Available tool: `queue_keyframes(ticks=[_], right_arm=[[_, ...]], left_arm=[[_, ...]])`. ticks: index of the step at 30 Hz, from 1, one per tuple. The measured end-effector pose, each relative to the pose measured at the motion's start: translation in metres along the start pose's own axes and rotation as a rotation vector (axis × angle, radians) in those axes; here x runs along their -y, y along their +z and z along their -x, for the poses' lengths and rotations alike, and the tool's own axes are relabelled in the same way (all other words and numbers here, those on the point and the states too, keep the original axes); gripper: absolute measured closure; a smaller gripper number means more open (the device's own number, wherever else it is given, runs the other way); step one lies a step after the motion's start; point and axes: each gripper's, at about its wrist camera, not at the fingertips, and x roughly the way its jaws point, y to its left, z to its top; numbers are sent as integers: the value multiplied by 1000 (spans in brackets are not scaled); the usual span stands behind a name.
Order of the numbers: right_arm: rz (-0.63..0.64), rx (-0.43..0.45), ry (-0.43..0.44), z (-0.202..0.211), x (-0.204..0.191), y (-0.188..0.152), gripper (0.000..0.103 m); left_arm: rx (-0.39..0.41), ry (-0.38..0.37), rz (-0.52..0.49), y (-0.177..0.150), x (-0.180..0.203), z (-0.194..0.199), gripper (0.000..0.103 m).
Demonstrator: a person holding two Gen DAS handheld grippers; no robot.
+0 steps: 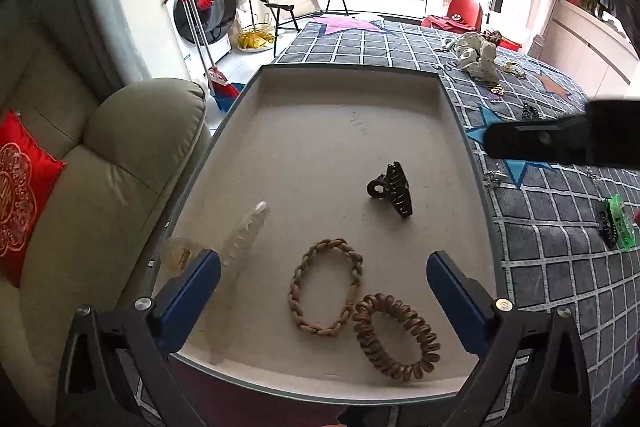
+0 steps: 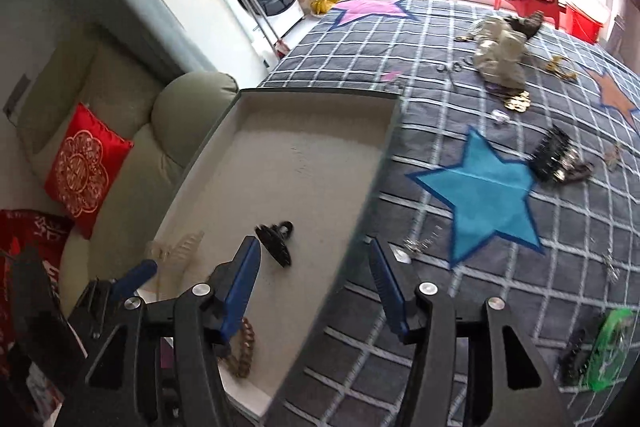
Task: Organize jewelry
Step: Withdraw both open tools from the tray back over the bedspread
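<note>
A beige-lined shallow tray (image 1: 320,115) is holding a black plastic claw clip (image 1: 394,189), a tan braided hair tie (image 1: 326,285), a bronze spiral coil hair tie (image 1: 396,335) and a clear plastic claw clip (image 1: 244,239). At three o'clock, the dark grey bedspread with a white grid (image 2: 460,307) is showing a bright blue star patch (image 2: 490,191) and a translucent green clip (image 2: 608,351). The blue-padded hand-held gripper (image 1: 324,291) is showing black arms.

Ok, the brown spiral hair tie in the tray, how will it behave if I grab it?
The spiral hair tie looks like springy coiled plastic, so it would probably squash and stretch rather than stay stiff. Likely light. It touches the braided hair tie, which may shift too.
</note>
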Motion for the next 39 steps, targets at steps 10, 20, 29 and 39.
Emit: queue_keyframes(ticks=[10, 20, 29, 39], right_arm=[[-55, 7, -17, 25, 32, -29, 32], [-92, 13, -22, 46, 52, -71, 22], [-164, 23, -23, 66, 83, -99, 21], [-245, 61, -41, 98, 126, -132, 20]], left_arm=[[-6, -30, 15, -4, 7, 15, 0], [-42, -65, 6, -22, 22, 29, 0], [-56, -55, -25, -28, 40, 38, 0], [-32, -96, -35, -26, 56, 55, 0]])
